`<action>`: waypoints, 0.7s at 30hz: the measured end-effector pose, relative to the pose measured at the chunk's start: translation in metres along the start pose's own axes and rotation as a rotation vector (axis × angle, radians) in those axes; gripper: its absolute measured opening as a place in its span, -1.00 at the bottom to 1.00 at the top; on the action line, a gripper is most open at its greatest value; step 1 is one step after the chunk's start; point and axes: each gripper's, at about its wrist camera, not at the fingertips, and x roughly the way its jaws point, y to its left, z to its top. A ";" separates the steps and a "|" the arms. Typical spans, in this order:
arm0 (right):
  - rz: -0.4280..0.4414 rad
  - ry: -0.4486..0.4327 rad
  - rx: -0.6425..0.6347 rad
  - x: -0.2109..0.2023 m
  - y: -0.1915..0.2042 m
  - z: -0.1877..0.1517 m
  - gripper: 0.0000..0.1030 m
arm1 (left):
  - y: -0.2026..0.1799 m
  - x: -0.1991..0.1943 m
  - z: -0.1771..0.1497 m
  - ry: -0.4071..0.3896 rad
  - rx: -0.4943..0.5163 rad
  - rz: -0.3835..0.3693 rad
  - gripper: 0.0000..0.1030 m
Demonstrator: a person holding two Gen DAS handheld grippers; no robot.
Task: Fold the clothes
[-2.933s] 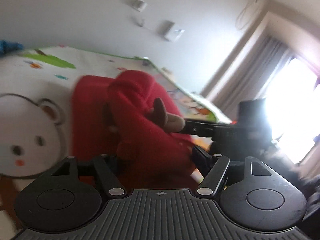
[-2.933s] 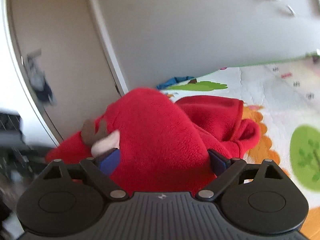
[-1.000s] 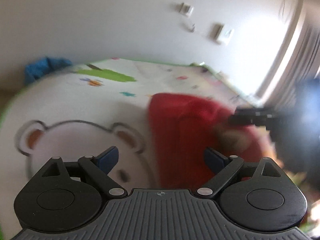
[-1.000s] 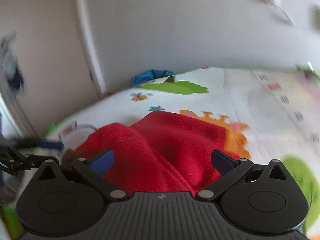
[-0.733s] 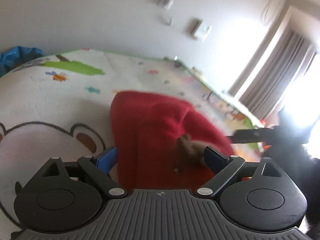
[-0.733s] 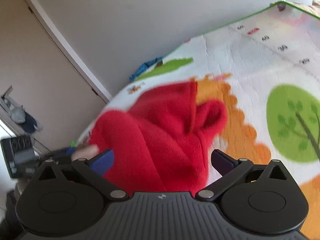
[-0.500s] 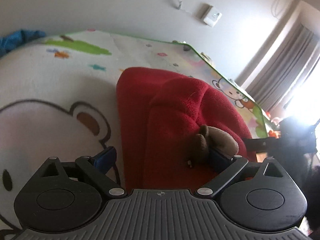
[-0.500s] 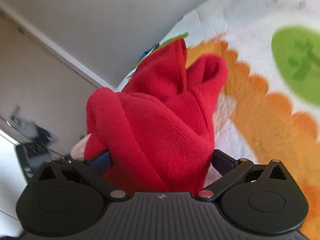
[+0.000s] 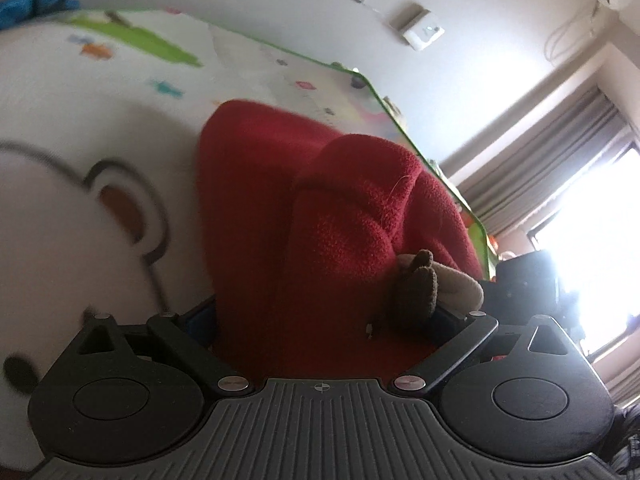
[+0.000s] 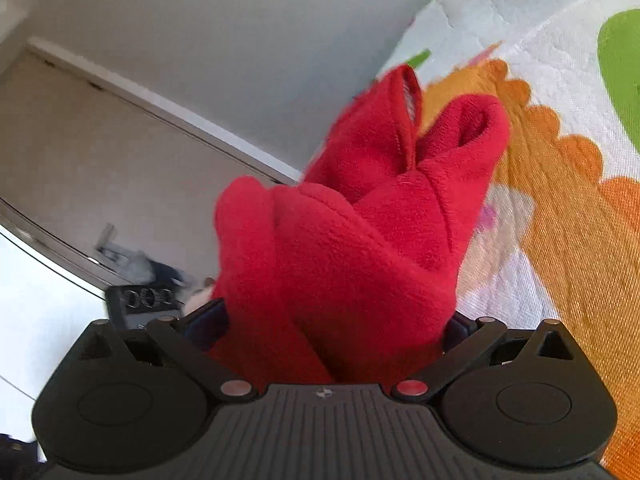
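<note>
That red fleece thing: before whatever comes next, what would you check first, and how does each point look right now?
1. Left gripper has red fleece garment between its fingers: ok.
2. Right gripper likewise has fleece between its fingers: ok.
3. Grips actually clamped tight: cannot tell, fabric hides the fingertips.
4. Garment lying flat and smooth: not ok, it is bunched in thick folds.
5. Brown plush piece clear of the left gripper's fingers: not ok, it sits against the right one.
6. Play mat free beside the garment: ok.
</note>
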 end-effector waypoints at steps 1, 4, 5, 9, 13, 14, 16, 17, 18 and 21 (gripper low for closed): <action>-0.003 -0.025 -0.010 -0.008 0.000 0.007 1.00 | -0.008 0.004 0.006 0.002 0.008 -0.009 0.94; -0.013 -0.101 -0.040 -0.032 0.000 0.030 1.00 | -0.031 0.028 0.033 0.002 0.042 -0.036 0.94; -0.016 -0.126 -0.050 -0.040 0.000 0.037 1.00 | -0.037 0.038 0.042 -0.007 0.056 -0.039 0.94; -0.139 -0.262 -0.090 -0.075 -0.012 0.071 1.00 | -0.058 0.092 0.070 -0.048 0.135 -0.013 0.94; -0.378 -0.354 -0.062 -0.100 -0.032 0.074 1.00 | -0.061 0.116 0.078 -0.041 0.140 0.006 0.94; -0.389 -0.374 -0.061 -0.108 -0.036 0.069 1.00 | -0.061 0.114 0.077 -0.049 0.139 -0.010 0.94; -0.407 -0.415 -0.059 -0.121 -0.044 0.061 1.00 | -0.062 0.112 0.076 -0.066 0.138 -0.044 0.94; -0.404 -0.438 -0.038 -0.126 -0.048 0.059 1.00 | -0.062 0.114 0.075 -0.064 0.138 -0.042 0.94; -0.400 -0.461 -0.016 -0.131 -0.053 0.057 1.00 | -0.062 0.119 0.074 -0.053 0.137 -0.034 0.94; -0.332 -0.466 0.034 -0.131 -0.056 0.051 1.00 | -0.063 0.136 0.071 -0.027 0.128 -0.027 0.94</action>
